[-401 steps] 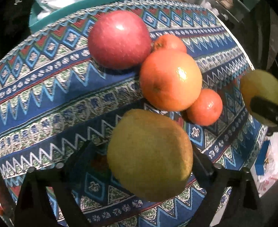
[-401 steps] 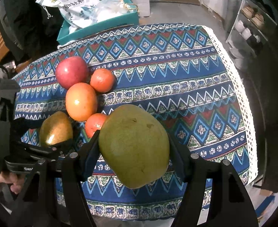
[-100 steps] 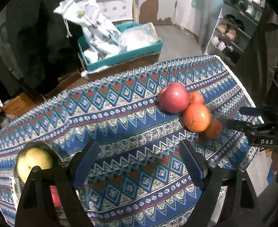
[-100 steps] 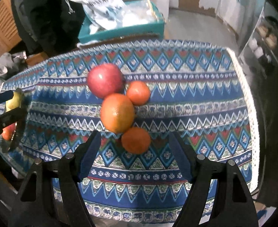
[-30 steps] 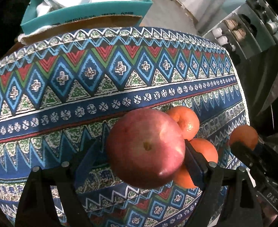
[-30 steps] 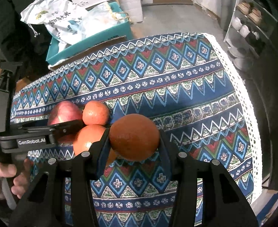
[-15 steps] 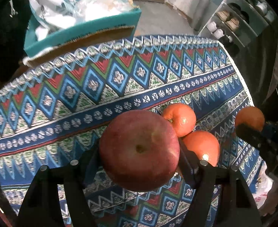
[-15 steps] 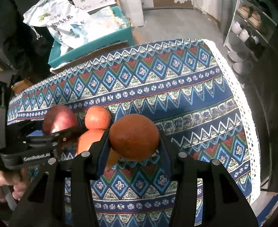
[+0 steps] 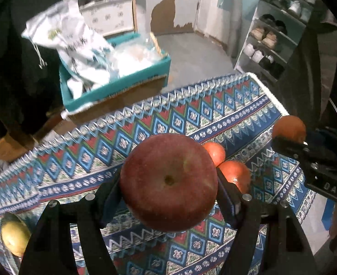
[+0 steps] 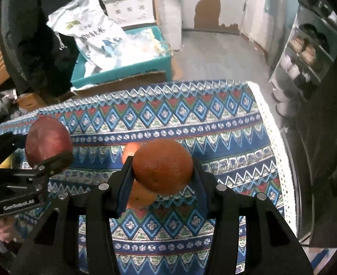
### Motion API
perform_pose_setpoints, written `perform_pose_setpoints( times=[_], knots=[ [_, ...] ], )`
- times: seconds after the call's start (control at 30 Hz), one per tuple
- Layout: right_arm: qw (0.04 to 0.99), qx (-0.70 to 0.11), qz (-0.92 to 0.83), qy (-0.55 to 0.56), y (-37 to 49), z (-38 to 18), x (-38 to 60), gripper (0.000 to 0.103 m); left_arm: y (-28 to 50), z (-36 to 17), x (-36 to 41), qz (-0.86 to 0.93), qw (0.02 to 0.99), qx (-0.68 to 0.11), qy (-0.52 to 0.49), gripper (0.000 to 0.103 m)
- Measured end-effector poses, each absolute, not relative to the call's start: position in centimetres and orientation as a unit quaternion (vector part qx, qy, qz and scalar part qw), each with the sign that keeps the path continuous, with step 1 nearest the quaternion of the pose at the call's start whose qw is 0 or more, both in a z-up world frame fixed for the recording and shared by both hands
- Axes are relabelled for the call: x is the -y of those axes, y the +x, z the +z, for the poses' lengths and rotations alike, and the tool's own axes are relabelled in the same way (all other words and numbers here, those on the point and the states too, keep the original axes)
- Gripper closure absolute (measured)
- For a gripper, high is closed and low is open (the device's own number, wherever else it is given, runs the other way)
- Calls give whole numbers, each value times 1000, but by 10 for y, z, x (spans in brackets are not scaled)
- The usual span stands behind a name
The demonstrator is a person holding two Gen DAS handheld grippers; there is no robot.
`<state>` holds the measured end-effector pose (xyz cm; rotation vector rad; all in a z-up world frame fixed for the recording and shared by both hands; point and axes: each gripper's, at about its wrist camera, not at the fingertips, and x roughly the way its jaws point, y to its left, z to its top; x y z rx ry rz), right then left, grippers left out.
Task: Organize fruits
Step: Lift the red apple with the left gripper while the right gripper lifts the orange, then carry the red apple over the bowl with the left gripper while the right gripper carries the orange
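Handheld two-finger grippers, matte black.
Left gripper and right gripper: angular black arms, silver round screw heads at the joints, white lettering on each side.

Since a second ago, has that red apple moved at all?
Yes. The red apple, clamped in the left gripper, has come up off the patterned tablecloth, away from the two oranges on it.

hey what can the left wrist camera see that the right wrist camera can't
Only the left wrist view shows the yellow fruit at the cloth's near-left edge and the apple's dimpled end.

Only the right wrist view shows the hand holding the left gripper.

Both show the apple in the left gripper, an orange in the right gripper, more oranges on the tablecloth, and the teal box.
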<state>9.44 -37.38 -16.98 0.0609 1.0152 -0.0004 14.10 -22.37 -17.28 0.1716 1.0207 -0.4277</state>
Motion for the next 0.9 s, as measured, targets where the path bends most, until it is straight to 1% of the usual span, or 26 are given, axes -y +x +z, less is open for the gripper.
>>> perform_pose_setpoints(
  times=[0.13, 0.43, 0.9],
  knots=[
    [882, -471, 8, 26, 88, -152, 366, 56, 123, -149, 216, -207, 860, -458, 94, 28],
    [898, -439, 26, 16, 70, -112, 346, 56, 95, -105, 191, -207, 880, -422, 75, 28],
    [919, -388, 69, -7, 42, -57, 306, 56, 48, -50, 150, -201, 905, -368, 69, 28]
  ],
)
